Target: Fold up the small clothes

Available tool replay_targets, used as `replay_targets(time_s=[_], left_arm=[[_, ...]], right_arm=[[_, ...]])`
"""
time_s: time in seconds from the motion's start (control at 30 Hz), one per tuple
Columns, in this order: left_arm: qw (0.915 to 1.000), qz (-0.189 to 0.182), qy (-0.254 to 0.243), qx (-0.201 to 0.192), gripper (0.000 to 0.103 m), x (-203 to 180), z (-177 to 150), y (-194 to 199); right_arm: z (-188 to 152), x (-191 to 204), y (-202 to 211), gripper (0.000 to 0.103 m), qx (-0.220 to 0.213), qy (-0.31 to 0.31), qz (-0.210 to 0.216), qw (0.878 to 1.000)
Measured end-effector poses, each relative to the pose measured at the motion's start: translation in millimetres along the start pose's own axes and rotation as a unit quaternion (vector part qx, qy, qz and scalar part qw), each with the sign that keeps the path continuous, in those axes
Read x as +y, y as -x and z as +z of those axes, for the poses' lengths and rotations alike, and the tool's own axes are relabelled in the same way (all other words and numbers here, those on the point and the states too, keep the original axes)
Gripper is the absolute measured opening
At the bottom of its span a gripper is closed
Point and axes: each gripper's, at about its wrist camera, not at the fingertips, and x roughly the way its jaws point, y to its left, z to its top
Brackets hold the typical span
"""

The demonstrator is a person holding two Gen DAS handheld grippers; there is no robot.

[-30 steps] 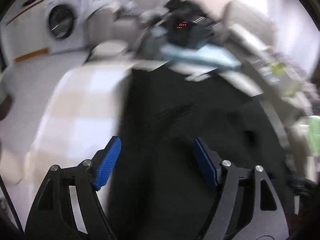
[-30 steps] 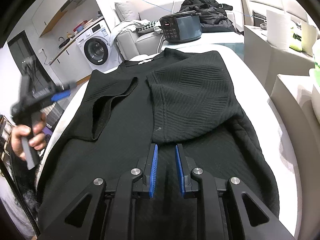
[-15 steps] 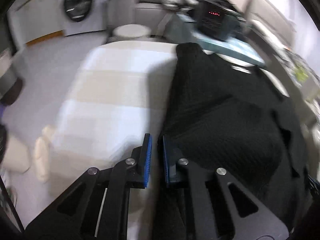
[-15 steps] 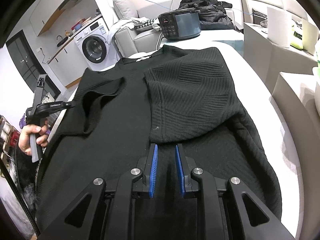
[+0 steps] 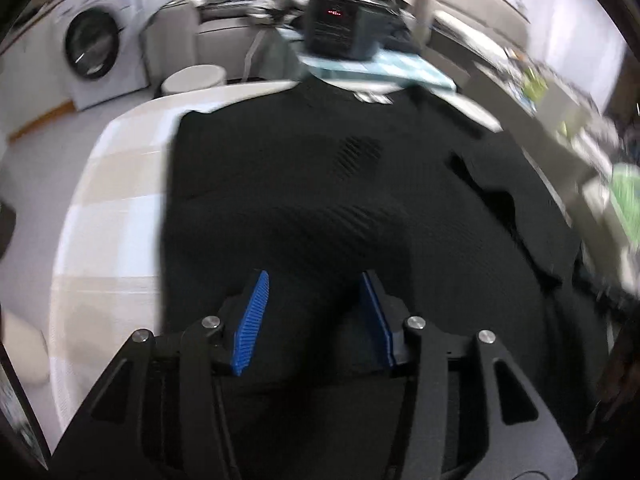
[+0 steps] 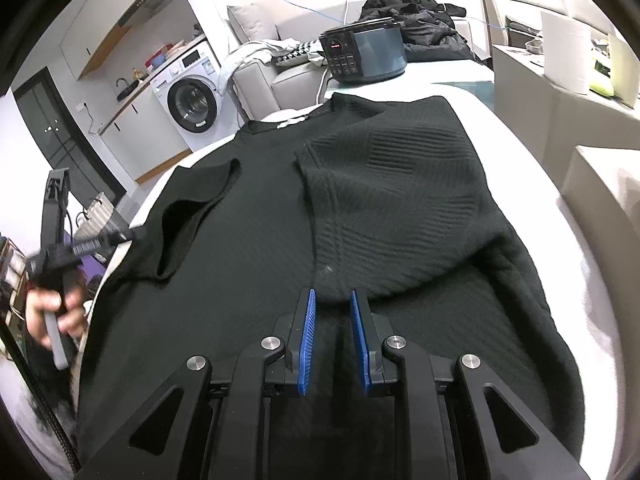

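1. At the far left of the right wrist view, a hand (image 6: pixel 50 312) grips the handle of the left tool (image 6: pixel 120 236), whose tip sits at the left edge of the black knit top (image 6: pixel 256 240), beside the folded-in left sleeve (image 6: pixel 192 216).
2. In the left wrist view, blurred, the left tool (image 5: pixel 314 312) has its blue pads (image 5: pixel 252 316) parted and its jaws are opening; black fabric (image 5: pixel 312 220) lies under and between them, and the pads do not press on it.
3. The top is spread flat on a white worktop (image 6: pixel 560 216), neckline away from the cameras and hem toward them, covering most of the surface.
4. The left sleeve is folded inward across the body, forming a flap with a raised edge.
5. The right side (image 6: pixel 400 184), with ribbed texture, is folded over the middle, its lower corner ending just ahead of the right tool (image 6: pixel 334 332).
6. The right tool's blue pads stand close together with a narrow gap, over the fabric near the hem; whether they pinch cloth cannot be told.
7. Beyond the neckline a dark cooker (image 6: pixel 360 54) stands on the worktop's far end, with a heap of dark clothing (image 6: pixel 420 20) behind it.
8. A washing machine (image 6: pixel 192 100) stands at the back left, and a white paper roll (image 6: pixel 566 52) on a counter to the right.
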Motion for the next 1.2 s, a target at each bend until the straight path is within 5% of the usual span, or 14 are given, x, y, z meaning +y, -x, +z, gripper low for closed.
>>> replay_targets(time_s=[0.13, 0.33, 0.47, 0.6, 0.77, 0.9, 0.97, 1.1, 1.2], left_arm=[[0.9992, -0.007, -0.038, 0.015, 0.044, -20.0, -16.9, -10.3], [0.9974, -0.028, -0.053, 0.04, 0.033, -16.9, -32.7, 3.3], [0.998, -0.053, -0.026, -0.021, 0.035, -21.0, -15.0, 25.9], [0.9967, -0.049, 0.012, -0.064, 0.041, -19.1, 18.1, 3.8], [0.9973, -0.071, -0.005, 0.015, 0.04, -28.3, 18.5, -36.1], [0.9946, -0.073, -0.065, 0.035, 0.04, -50.1, -3.4, -23.0], [0.994, -0.089, -0.061, 0.017, 0.04, -52.0, -4.8, -11.7], [0.9968, -0.062, -0.032, -0.04, 0.041, -45.3, 13.5, -2.1], [0.9985, -0.046, 0.0, -0.03, 0.041, -33.8, 29.3, -25.7]], right_arm=[[9.3, 5.0, -11.3, 0.019, -0.013, 0.013, 0.007, 1.0], [4.0, 1.2, -31.1, 0.019, 0.034, 0.014, -0.01, 0.999], [0.4, -1.4, -20.2, 0.019, 0.029, 0.006, -0.003, 1.0], [0.7, -1.1, -15.4, 0.019, 0.023, 0.01, -0.004, 1.0], [-0.9, -4.5, -13.5, 0.019, 0.022, 0.007, -0.001, 1.0], [-1.0, -8.0, -16.1, 0.019, 0.029, 0.0, 0.001, 1.0], [-0.1, -6.3, -14.3, 0.019, 0.023, 0.003, 0.002, 1.0], [3.1, -4.4, -13.0, 0.019, 0.014, 0.003, 0.004, 1.0], [3.0, -5.1, -11.5, 0.019, 0.012, 0.001, 0.002, 1.0]])
